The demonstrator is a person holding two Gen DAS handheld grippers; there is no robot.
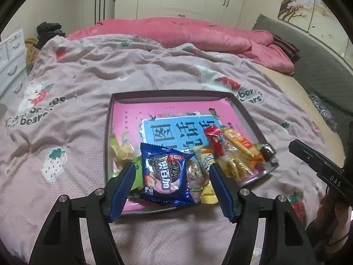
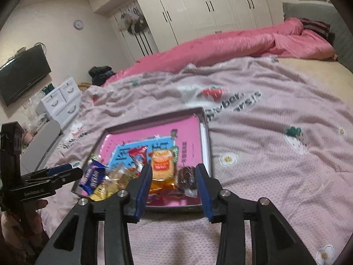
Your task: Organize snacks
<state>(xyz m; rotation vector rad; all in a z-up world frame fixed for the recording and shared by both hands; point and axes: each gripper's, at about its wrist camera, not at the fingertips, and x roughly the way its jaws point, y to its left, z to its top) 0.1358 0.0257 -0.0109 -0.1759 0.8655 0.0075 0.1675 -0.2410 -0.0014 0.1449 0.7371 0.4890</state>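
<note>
Blue-wrapped cookie pack [image 1: 166, 174] lay between the wide-open fingers of the left tongs [image 1: 172, 184], gripped by neither, among the heaped snacks in the pink tray [image 1: 123, 114]. Ahead of the right tongs [image 2: 174, 185], likewise open and empty, sat an orange packet [image 2: 162, 165].

Lighting: even, soft indoor light from above; shadows faint. Glare: bright reflections on the glossy wardrobe [image 2: 187, 2] doors, far; sheen on the snacks [image 1: 167, 172] wrappers. Focus: left wrist view sharp; right wrist view motion-blurred, snacks and tray [image 2: 204, 132] smeared. Distortion: strong fisheye bending, dark vignette at all corners. Colour: slightly cool, pinks saturated.
</note>
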